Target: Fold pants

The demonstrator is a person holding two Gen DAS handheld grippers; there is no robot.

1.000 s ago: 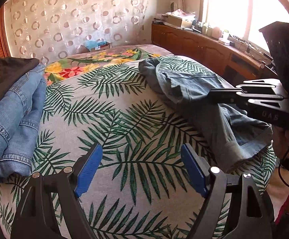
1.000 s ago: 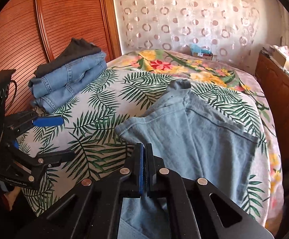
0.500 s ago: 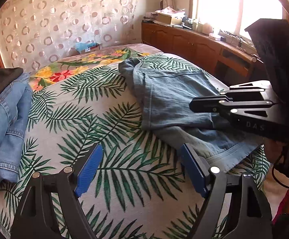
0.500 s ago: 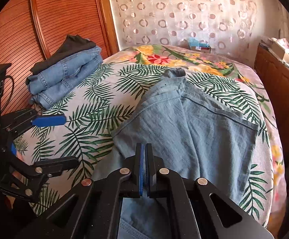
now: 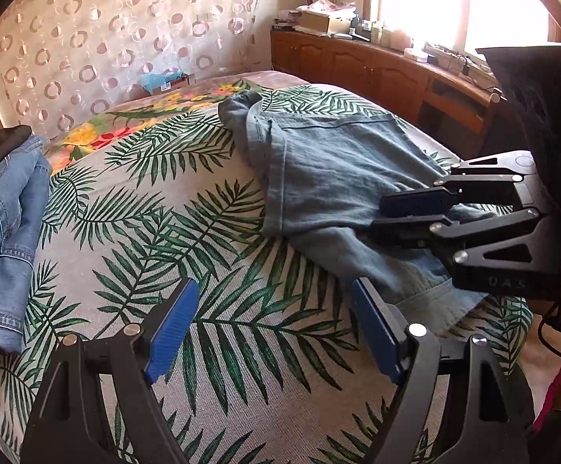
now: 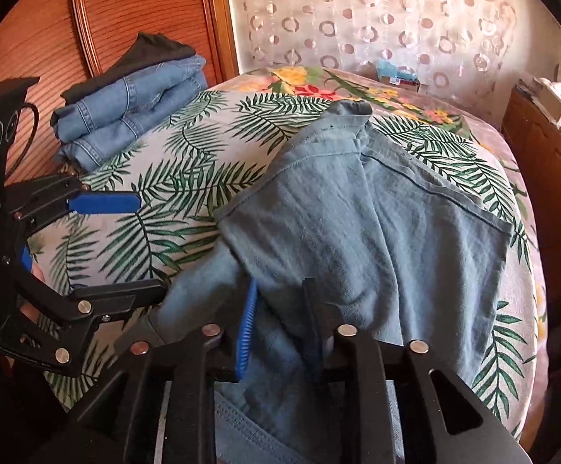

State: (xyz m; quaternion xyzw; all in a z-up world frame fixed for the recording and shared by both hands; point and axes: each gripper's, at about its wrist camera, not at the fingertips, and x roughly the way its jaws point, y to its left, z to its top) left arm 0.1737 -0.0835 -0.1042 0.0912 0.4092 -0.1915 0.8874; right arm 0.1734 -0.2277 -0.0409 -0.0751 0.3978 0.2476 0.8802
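Grey-blue pants (image 5: 338,178) lie loosely folded on the palm-leaf bedspread (image 5: 164,208), on the bed's right side; they fill the middle of the right wrist view (image 6: 377,239). My right gripper (image 6: 280,309) is open, its jaws parted, with a fold of the pants lying loose between them. From the left wrist view it (image 5: 392,214) sits on the near edge of the pants. My left gripper (image 5: 272,313) is open and empty over bare bedspread, just left of the pants' near hem. It also shows in the right wrist view (image 6: 141,243).
A stack of folded blue jeans (image 6: 133,104) with a dark garment on top lies at the bed's left edge by the wooden headboard (image 6: 29,38). A wooden cabinet (image 5: 377,73) with clutter runs along the window side. A tissue box (image 5: 162,79) sits at the far end.
My right gripper has opened; it was shut on the pants before. The pants have been drawn closer and bunched at the near edge. My left gripper stayed open.
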